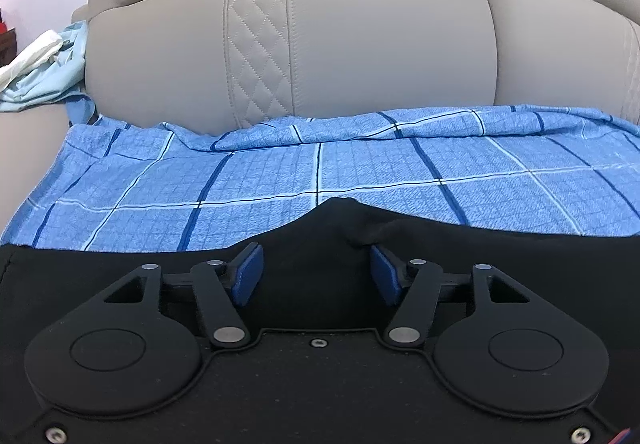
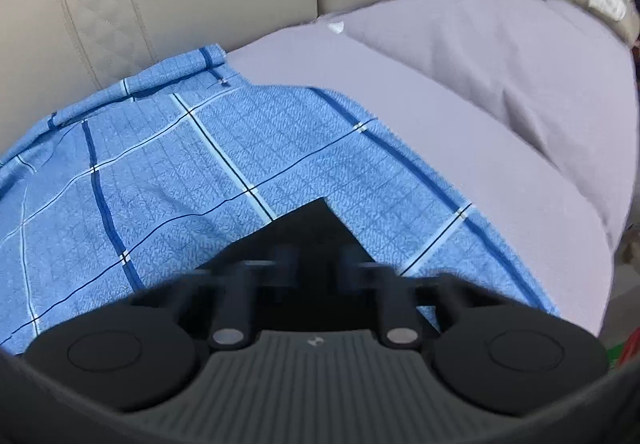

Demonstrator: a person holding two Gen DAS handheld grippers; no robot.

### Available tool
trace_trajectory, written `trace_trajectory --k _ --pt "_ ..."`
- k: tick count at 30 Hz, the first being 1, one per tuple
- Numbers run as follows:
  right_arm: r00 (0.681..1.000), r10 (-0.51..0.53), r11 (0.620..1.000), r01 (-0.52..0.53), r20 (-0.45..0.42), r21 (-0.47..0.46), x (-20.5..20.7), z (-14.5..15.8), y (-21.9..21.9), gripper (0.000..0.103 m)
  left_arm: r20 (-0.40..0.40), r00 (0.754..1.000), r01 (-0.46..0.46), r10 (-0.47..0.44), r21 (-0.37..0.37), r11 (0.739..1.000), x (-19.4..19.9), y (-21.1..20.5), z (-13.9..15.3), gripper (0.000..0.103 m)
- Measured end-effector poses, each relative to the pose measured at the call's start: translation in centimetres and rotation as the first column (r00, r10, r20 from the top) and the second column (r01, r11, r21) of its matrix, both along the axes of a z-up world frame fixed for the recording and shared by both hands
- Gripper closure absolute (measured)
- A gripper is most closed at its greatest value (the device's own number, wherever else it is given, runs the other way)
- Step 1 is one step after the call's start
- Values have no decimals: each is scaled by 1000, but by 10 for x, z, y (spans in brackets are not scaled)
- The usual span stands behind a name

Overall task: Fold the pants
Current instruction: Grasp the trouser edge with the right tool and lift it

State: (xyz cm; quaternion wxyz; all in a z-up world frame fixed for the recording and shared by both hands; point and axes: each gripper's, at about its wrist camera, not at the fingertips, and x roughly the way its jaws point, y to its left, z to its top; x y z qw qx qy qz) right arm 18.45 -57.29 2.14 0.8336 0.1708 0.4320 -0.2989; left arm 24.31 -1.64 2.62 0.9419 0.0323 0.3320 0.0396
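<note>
Item: black pants [image 1: 320,236], lower centre of both views, lay on the blue checked sheet [image 1: 280,171]. Your left gripper [image 1: 316,276] stood apart over a raised hem; close on one layer only. Your right gripper [image 2: 312,264] was blurred: state untellable. Containers: none seen. Beige sofa back [image 1: 360,43] above.

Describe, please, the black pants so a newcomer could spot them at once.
Start at the beige leather sofa, then the blue checked cloth spread over its seat. The black pants lie on the cloth's near edge: plain, dark, unpatterned.
</note>
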Motion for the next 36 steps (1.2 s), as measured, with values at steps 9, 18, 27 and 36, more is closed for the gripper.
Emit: trace_trajectory --k 9,18,27,36 --pt "986 3 1000 -4 165 10 5 18 -17 90 110 991 75 -77 22 997 -22 -24 10 36" --pt "974 96 995 -101 205 11 7 4 -17 46 45 997 60 -60 8 998 -21 -23 -2 36" --pt "893 43 989 -100 448 106 -104 40 -17 25 48 997 56 -58 53 997 -55 5 7 34" --pt "829 -266 955 159 492 249 -214 -9 12 45 -19 998 -51 52 45 998 -30 47 -6 38"
